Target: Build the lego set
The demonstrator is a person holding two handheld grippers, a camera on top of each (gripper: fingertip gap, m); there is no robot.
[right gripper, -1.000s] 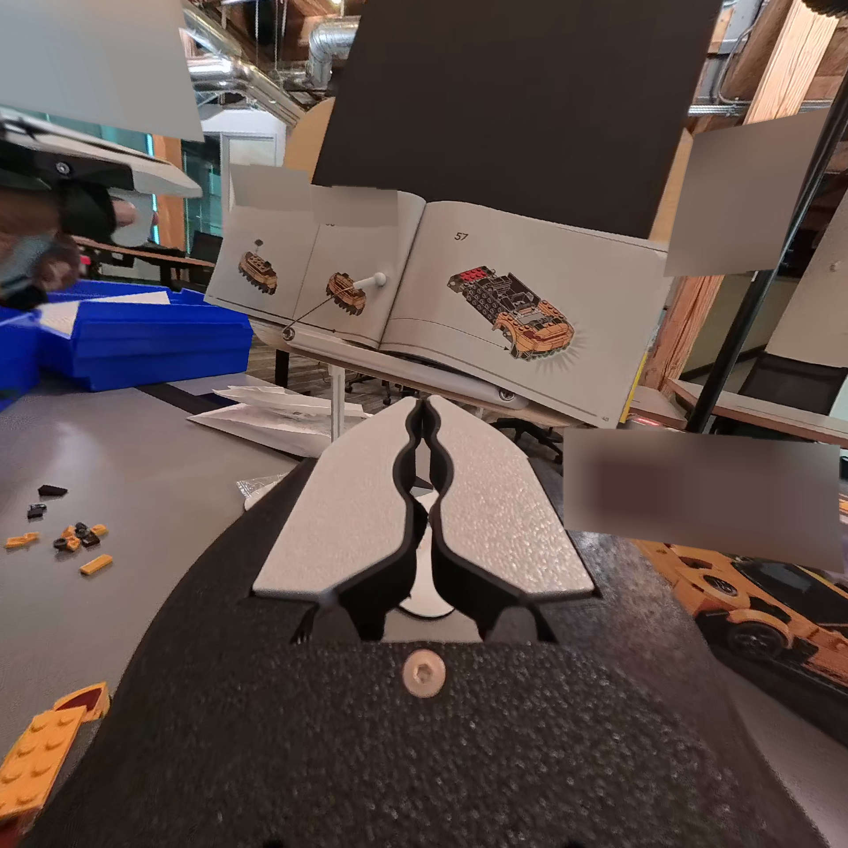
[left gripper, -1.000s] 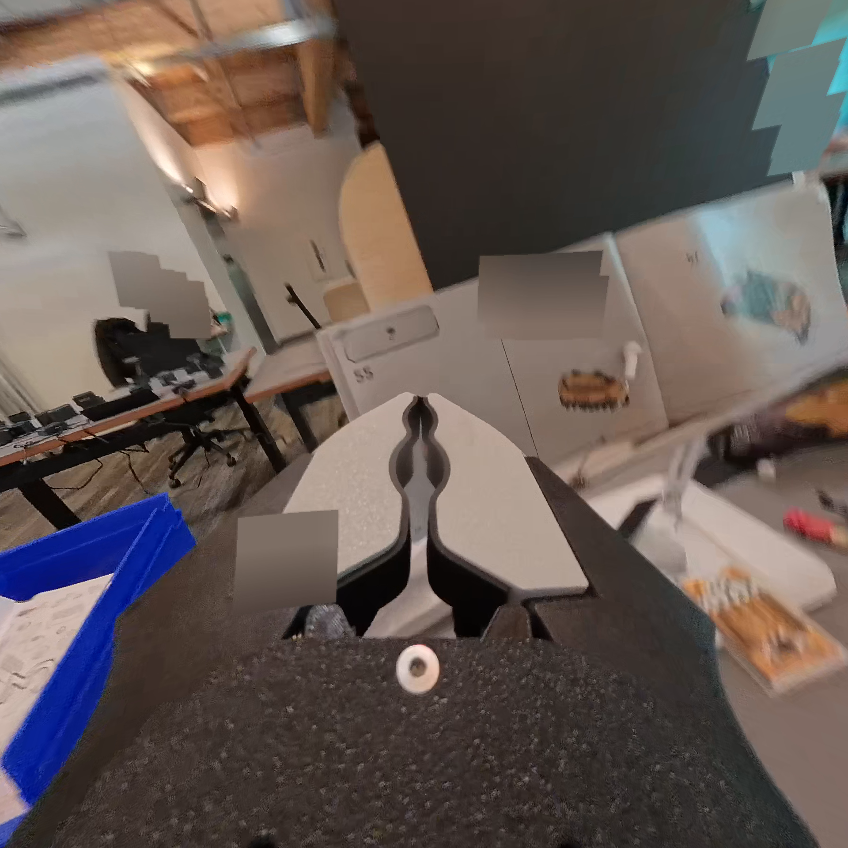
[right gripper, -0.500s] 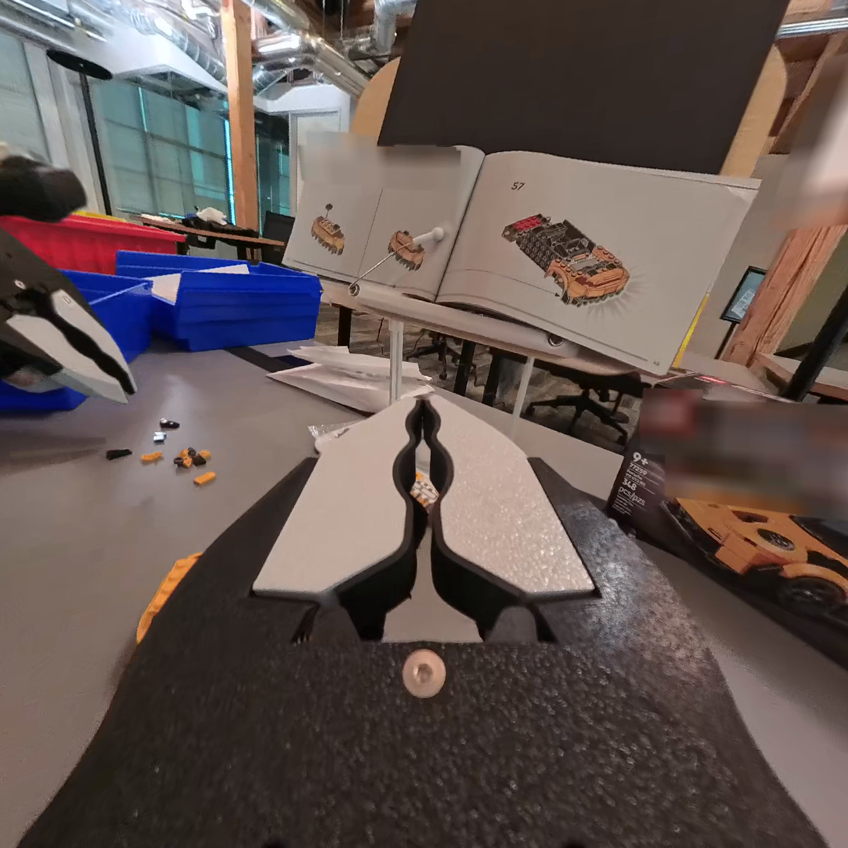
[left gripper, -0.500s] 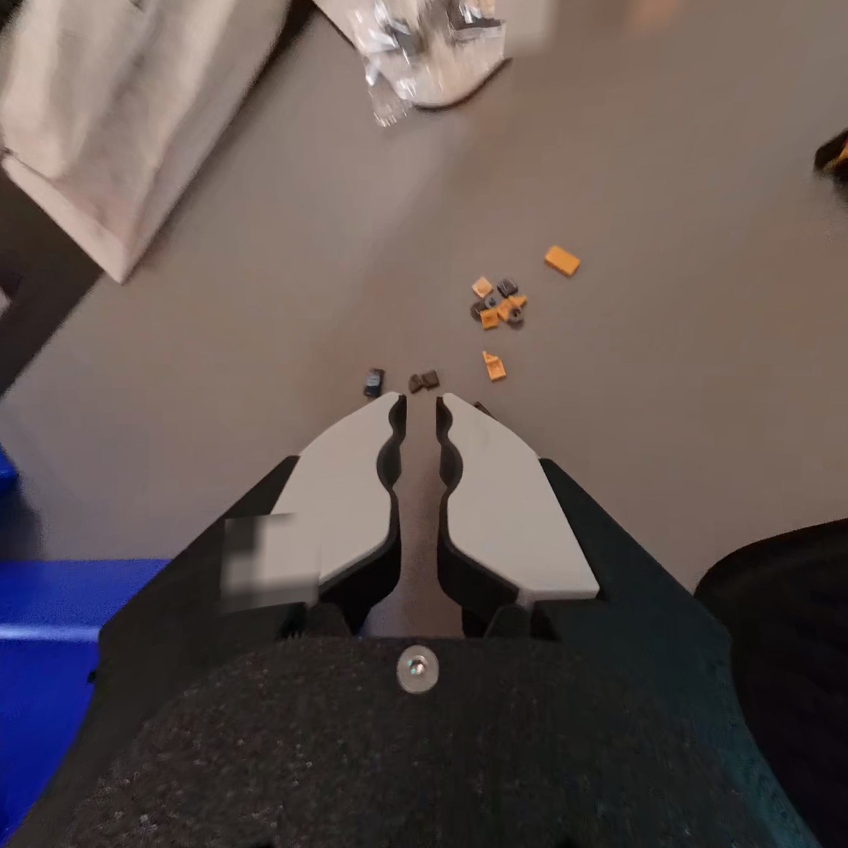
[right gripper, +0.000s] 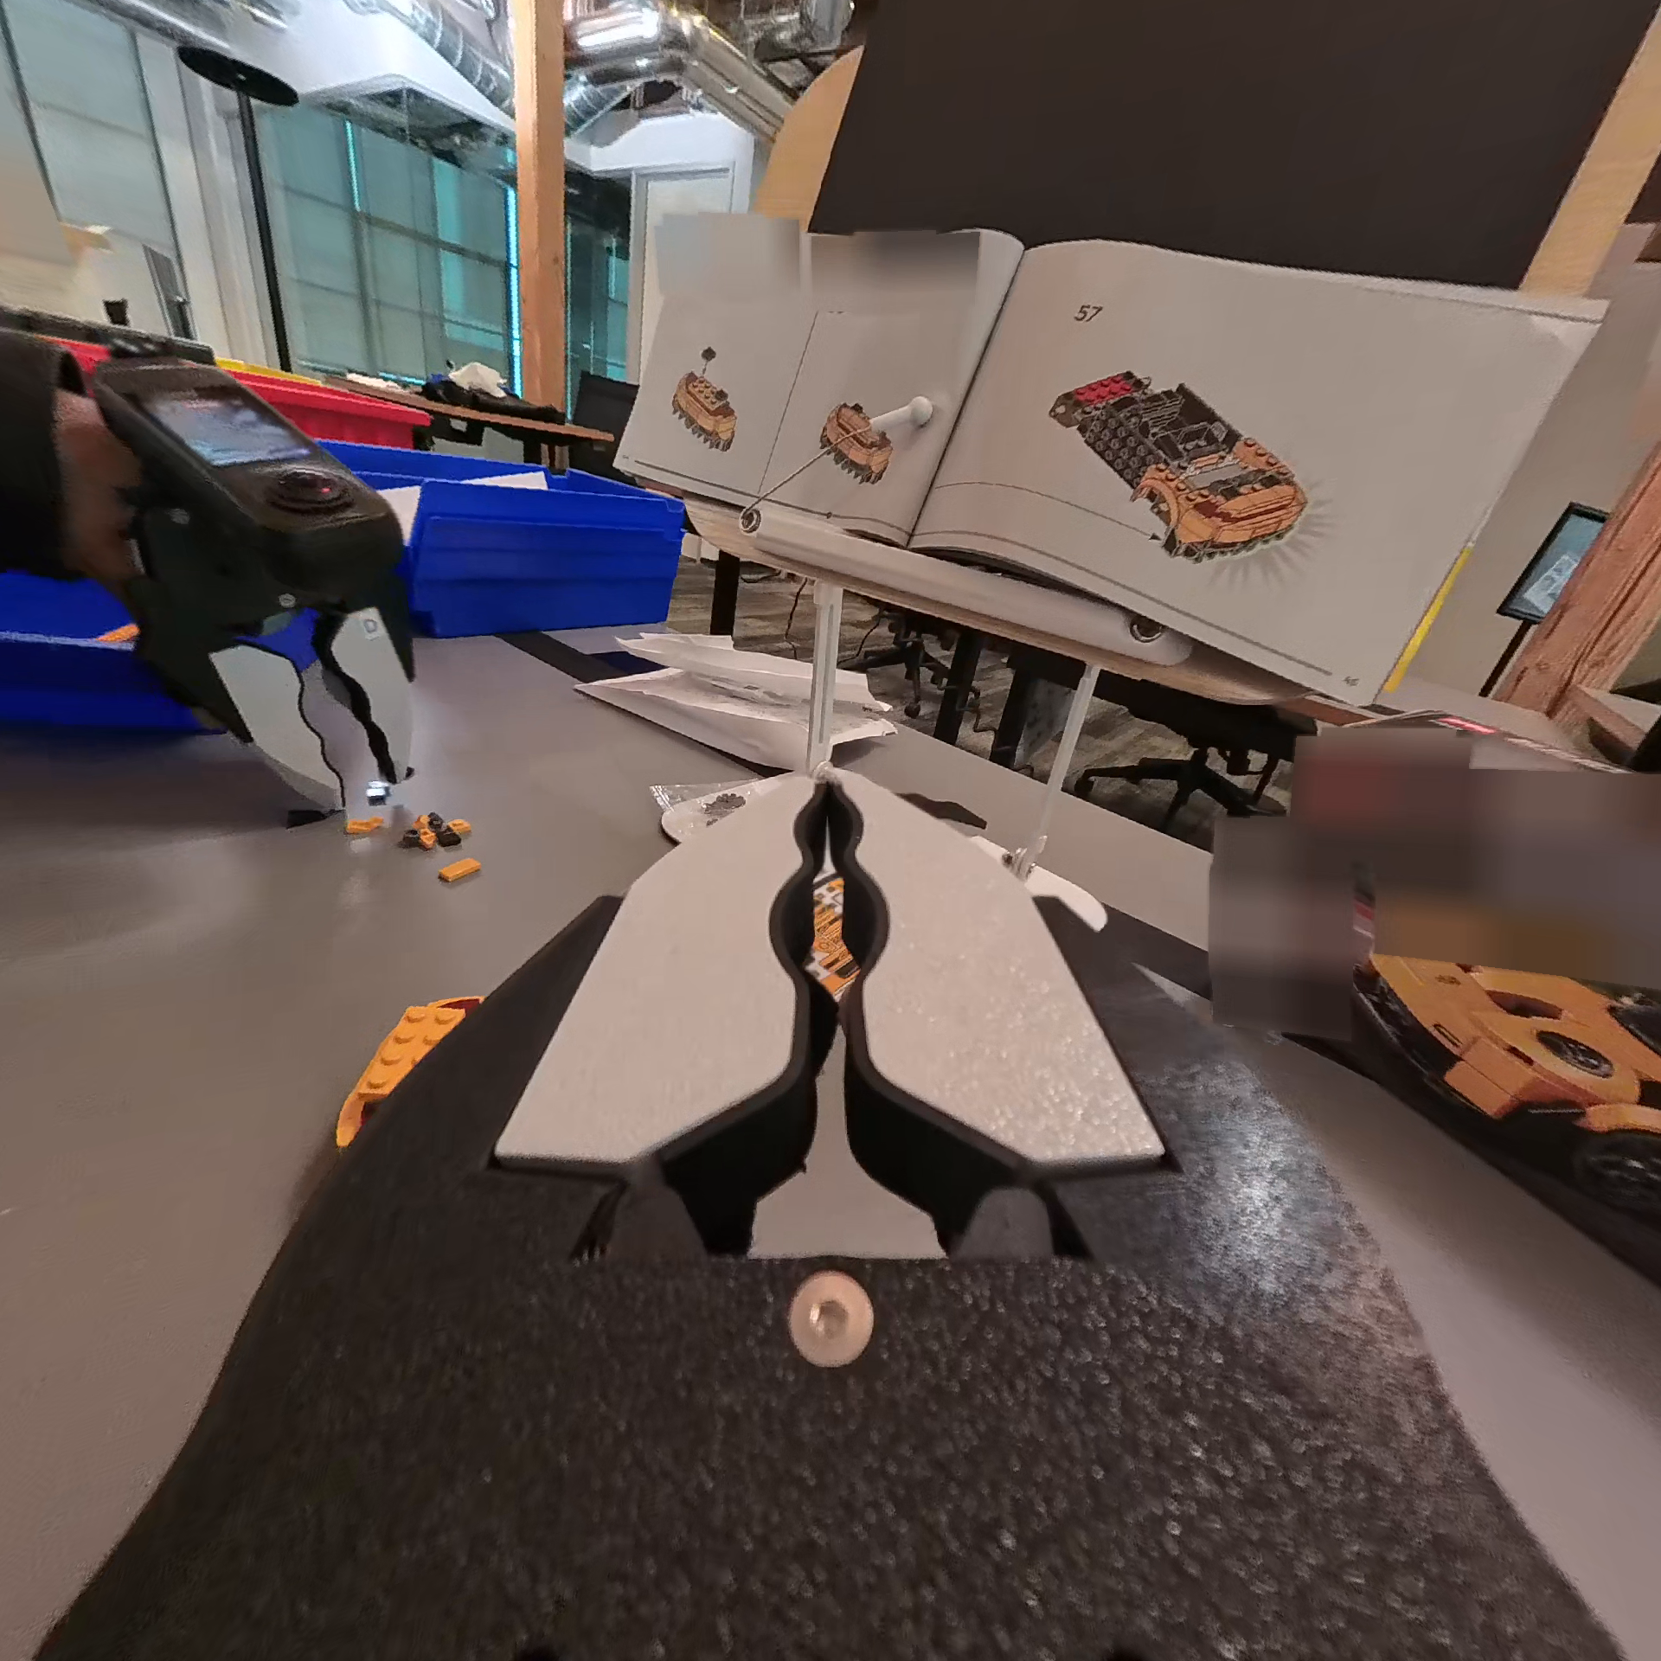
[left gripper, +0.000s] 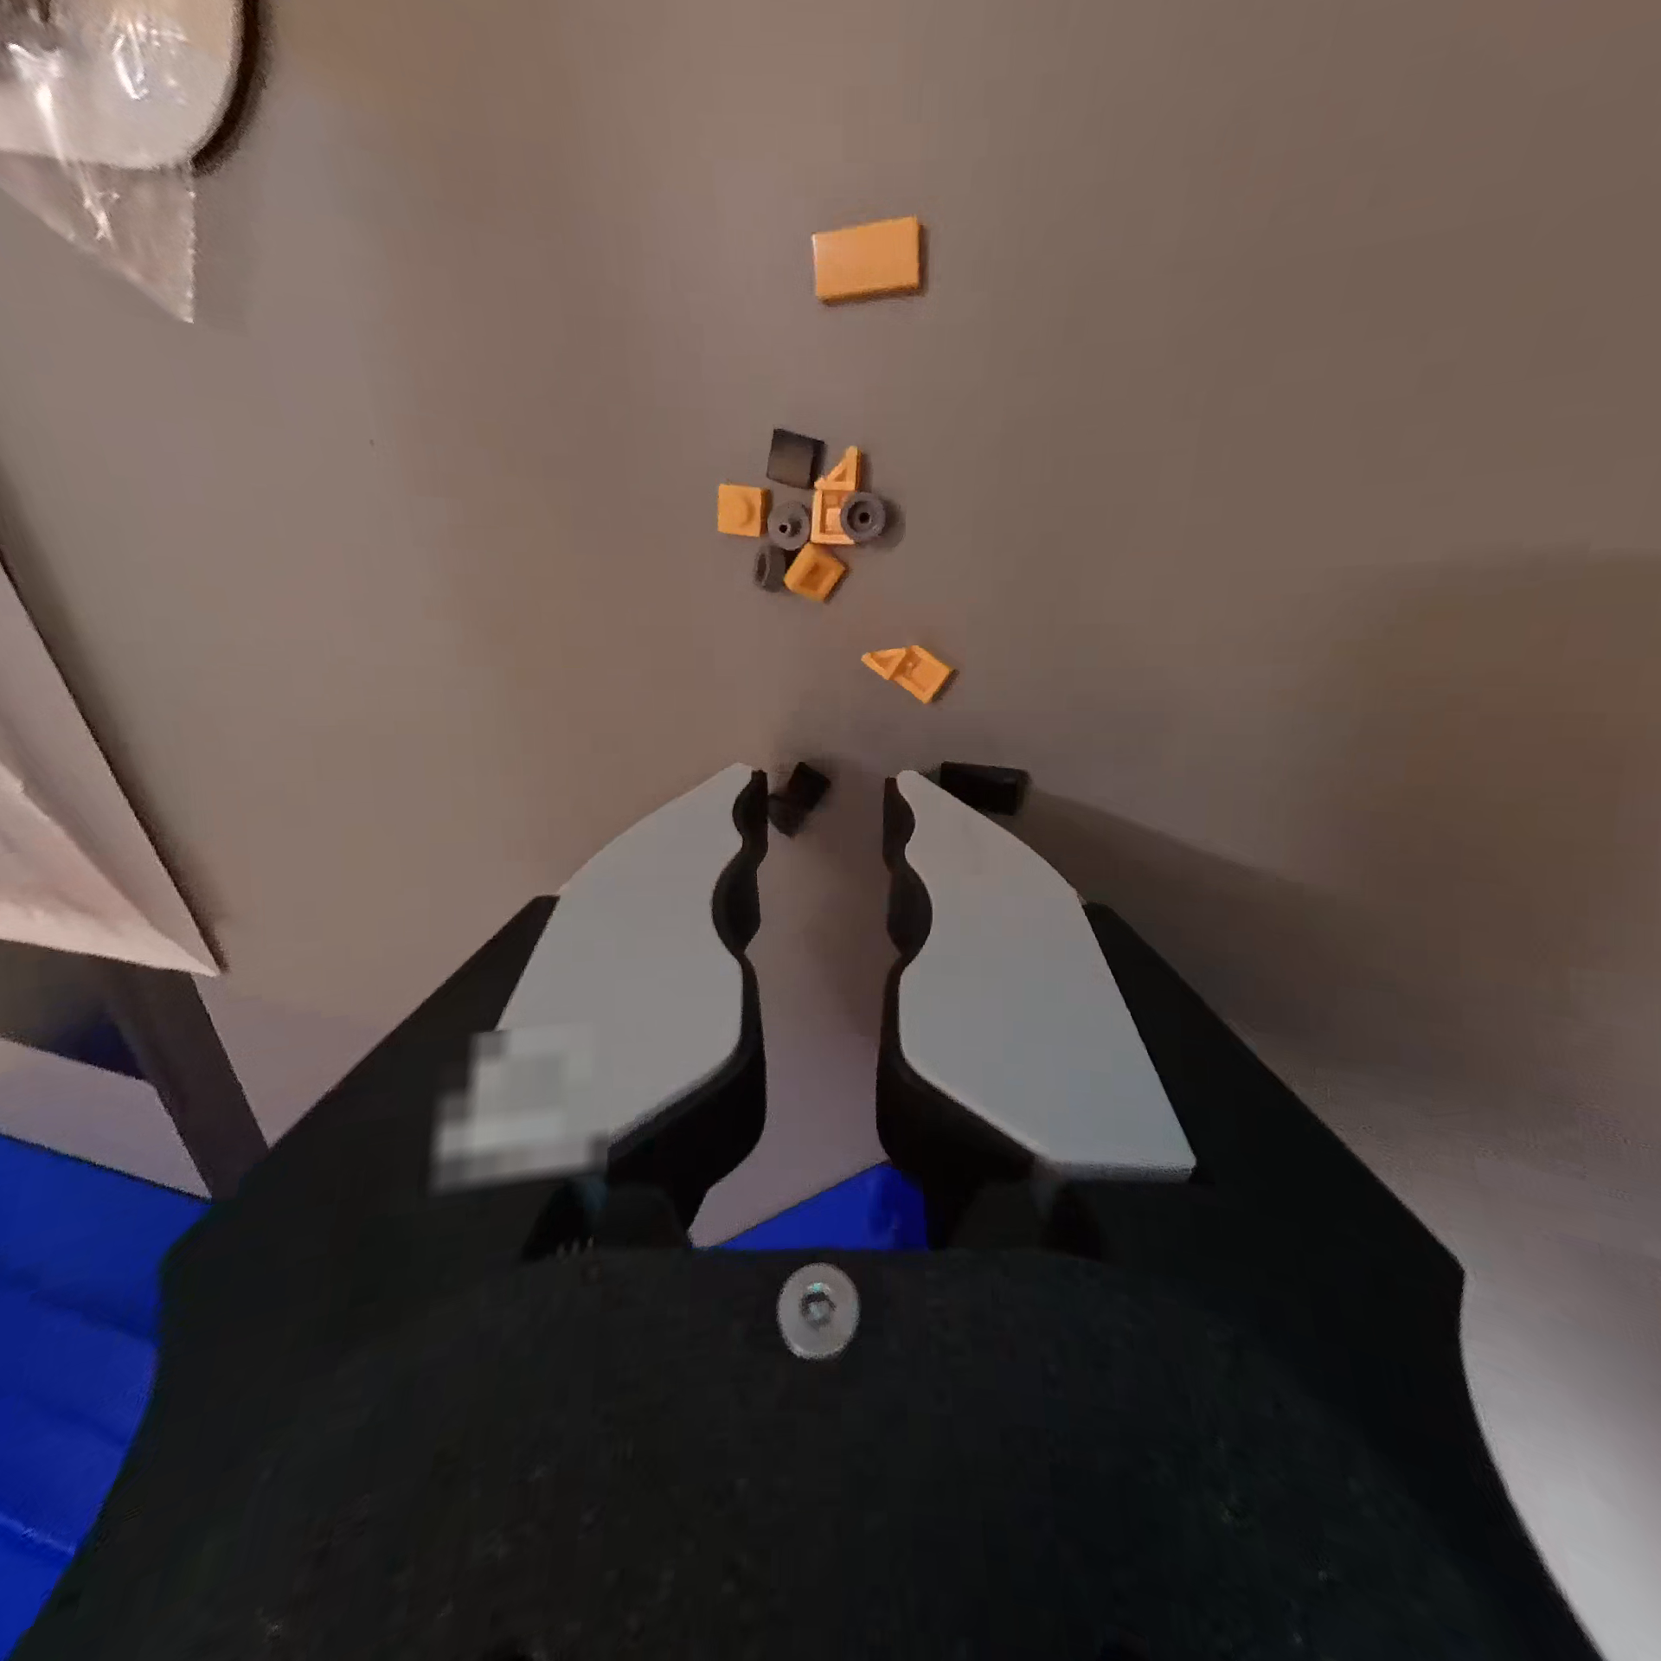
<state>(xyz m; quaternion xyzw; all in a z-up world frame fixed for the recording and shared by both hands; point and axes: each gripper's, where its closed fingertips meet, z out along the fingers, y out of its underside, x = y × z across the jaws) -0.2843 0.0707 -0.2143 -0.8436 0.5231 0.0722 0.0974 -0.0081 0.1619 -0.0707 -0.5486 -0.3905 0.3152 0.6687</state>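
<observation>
Just inside parted left gripper point(left gripper: 825, 791) fingertips: small black piece point(left gripper: 796, 794).

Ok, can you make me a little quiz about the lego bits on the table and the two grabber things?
1. True or false: the left gripper is open, tips down by the small black piece on the grey table.
2. Which is the orange piece lying farthest ahead of the left gripper? A) the flat orange tile B) a red wheel C) a green brick
3. Fill in: the right gripper is ____, and points toward the open instruction booklet on its stand.

Key: 1 true; 2 A; 3 shut
</observation>
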